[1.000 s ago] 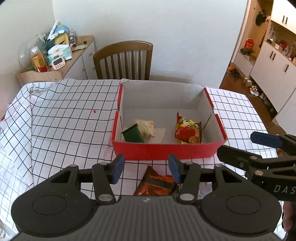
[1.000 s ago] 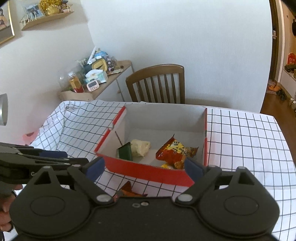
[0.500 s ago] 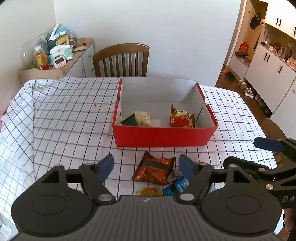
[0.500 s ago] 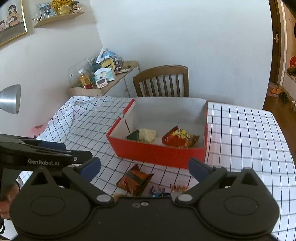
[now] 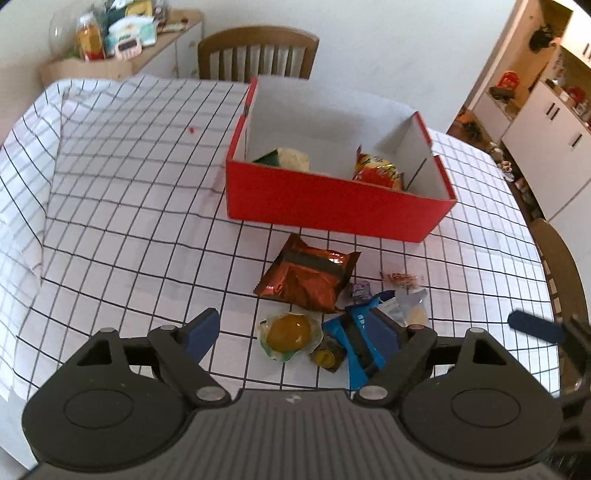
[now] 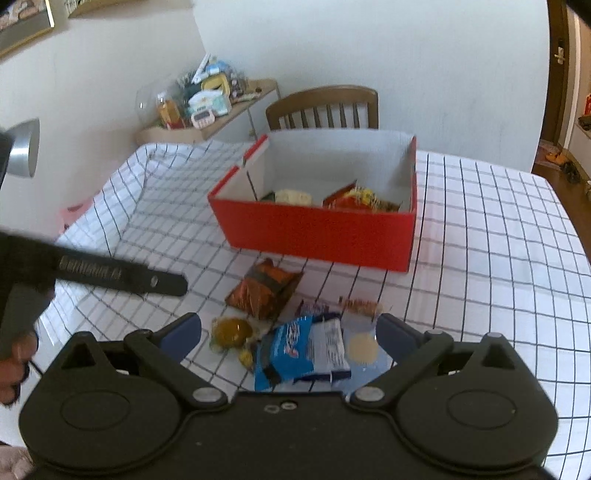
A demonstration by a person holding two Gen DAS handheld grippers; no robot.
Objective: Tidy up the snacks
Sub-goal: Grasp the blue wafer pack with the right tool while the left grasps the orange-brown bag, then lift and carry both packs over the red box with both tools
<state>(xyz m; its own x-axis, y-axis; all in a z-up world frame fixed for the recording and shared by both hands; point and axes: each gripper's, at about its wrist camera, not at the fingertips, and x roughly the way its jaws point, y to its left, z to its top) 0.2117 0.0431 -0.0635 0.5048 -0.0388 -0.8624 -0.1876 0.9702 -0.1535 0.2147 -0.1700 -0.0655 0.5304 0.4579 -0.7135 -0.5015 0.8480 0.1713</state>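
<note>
Between the left gripper's [image 5: 295, 332] wide-open, empty jaws lies a yolk-coloured snack [image 5: 289, 331]. Right gripper [image 6: 289, 334], equally spread, frames the blue packet [image 6: 295, 347]. Red box [image 5: 332, 206] stands beyond.

Home dining room. Bench under a checked tablecloth [image 5: 122, 206], wooden dining chair [image 5: 257, 51] pushed in at the far side. Low sideboard [image 6: 218, 120] against the wall, cluttered with bottles, tissues, small timer. White cupboards [image 5: 550, 136] and open shelving off to the right; framed picture [image 6: 22, 26] on wall.

Left hand-held gripper [image 5: 295, 330]: jaws spread wide, nothing between them. Right hand-held gripper [image 6: 290, 332]: likewise wide, unloaded. Both angled down over the surface's near edge.
</note>
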